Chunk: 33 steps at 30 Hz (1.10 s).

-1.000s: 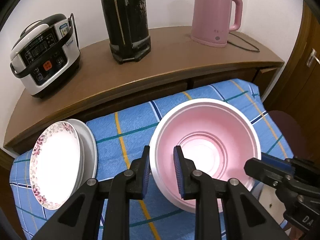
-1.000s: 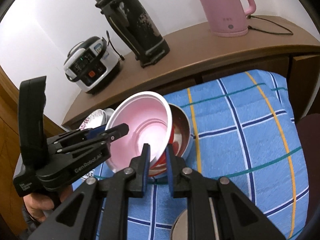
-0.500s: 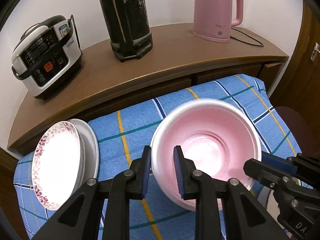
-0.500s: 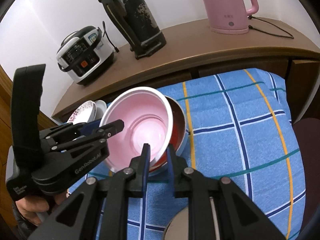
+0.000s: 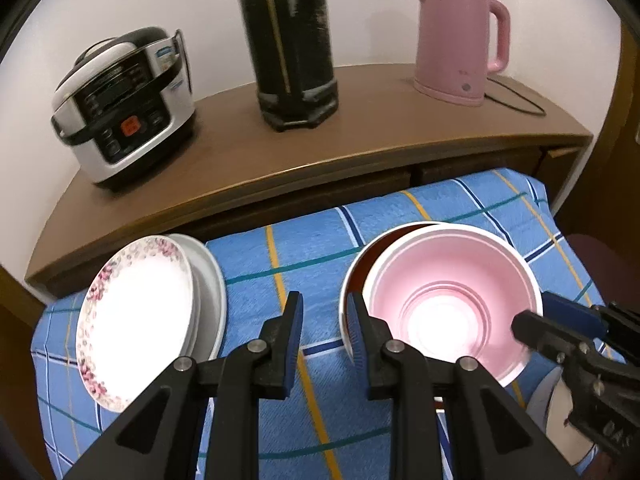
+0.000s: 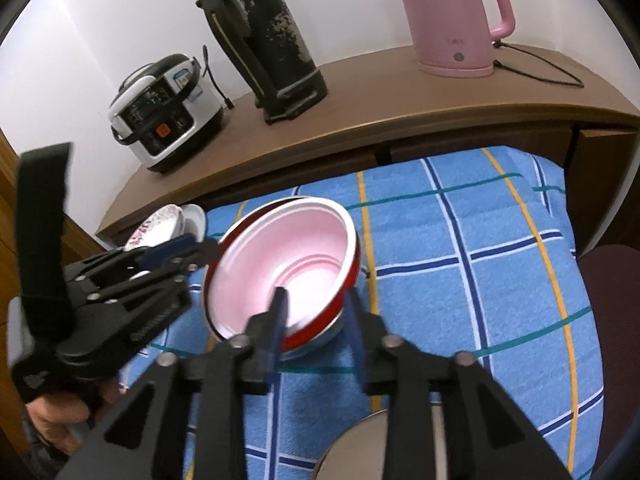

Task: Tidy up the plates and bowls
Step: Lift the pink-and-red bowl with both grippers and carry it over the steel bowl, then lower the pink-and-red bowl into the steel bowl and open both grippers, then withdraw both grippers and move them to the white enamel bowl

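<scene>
A pink bowl (image 5: 448,304) with a white rim sits nested inside a red bowl (image 6: 320,328) on the blue checked cloth (image 5: 316,248); it also shows in the right wrist view (image 6: 288,264). My left gripper (image 5: 325,320) is open, its fingers just left of the bowls' rim. My right gripper (image 6: 316,304) is open, its fingers astride the near rim of the bowls. Two stacked plates (image 5: 140,312), the top one flower-rimmed, lie at the left; they also show in the right wrist view (image 6: 164,224).
A wooden counter (image 5: 240,160) behind the cloth holds a rice cooker (image 5: 124,108), a tall black flask (image 5: 288,40) and a pink kettle (image 5: 460,40). A round metal lid (image 6: 360,448) lies at the near edge. A dark chair seat (image 6: 616,320) is on the right.
Both grippers have opened and let go of the pink bowl, which has dropped into the red bowl. The left gripper has shifted left of the rim.
</scene>
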Each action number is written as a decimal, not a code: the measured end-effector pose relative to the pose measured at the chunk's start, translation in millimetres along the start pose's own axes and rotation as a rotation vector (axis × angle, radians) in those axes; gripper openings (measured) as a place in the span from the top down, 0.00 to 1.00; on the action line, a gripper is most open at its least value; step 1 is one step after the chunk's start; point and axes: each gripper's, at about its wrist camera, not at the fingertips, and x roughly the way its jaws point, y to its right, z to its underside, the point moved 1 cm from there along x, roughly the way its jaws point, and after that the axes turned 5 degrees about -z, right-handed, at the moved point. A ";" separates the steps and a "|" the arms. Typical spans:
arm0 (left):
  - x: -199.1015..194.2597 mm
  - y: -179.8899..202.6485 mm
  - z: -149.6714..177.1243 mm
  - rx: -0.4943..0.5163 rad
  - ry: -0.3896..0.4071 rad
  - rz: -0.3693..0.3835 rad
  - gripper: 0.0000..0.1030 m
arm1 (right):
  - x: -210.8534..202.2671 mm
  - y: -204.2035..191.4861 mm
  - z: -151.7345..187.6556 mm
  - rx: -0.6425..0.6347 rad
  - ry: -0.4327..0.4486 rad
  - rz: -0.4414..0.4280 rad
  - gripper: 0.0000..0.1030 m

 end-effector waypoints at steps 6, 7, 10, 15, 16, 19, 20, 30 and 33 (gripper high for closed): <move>-11.4 -15.9 9.2 -0.057 0.021 -0.015 0.75 | -16.9 0.3 -6.5 -0.009 0.062 0.019 0.67; -13.2 -17.7 12.1 -0.061 0.023 -0.020 0.75 | -19.7 0.2 -6.3 -0.014 0.069 0.028 0.67; -16.8 -22.4 21.1 -0.069 0.027 -0.040 0.75 | -24.5 -0.7 -0.6 -0.034 0.074 0.073 0.67; -23.2 -29.3 33.0 -0.104 0.023 -0.016 0.75 | -17.4 -1.3 8.5 -0.059 0.052 0.115 0.67; -24.5 -30.1 35.1 -0.109 0.021 -0.010 0.75 | -13.7 -0.4 9.2 -0.054 0.045 0.107 0.67; -26.4 -32.7 40.8 -0.115 0.016 -0.011 0.75 | -8.3 -0.8 8.3 -0.053 0.040 0.108 0.67; -26.3 -33.7 42.3 -0.119 0.013 -0.014 0.75 | -7.6 -1.0 8.4 -0.053 0.042 0.107 0.67; -25.8 -33.1 56.2 -0.133 -0.001 0.003 0.75 | -20.5 2.0 11.6 -0.019 0.078 0.062 0.67; -28.8 -29.9 61.0 -0.121 0.010 -0.009 0.75 | -36.3 4.4 15.5 -0.011 0.112 0.063 0.67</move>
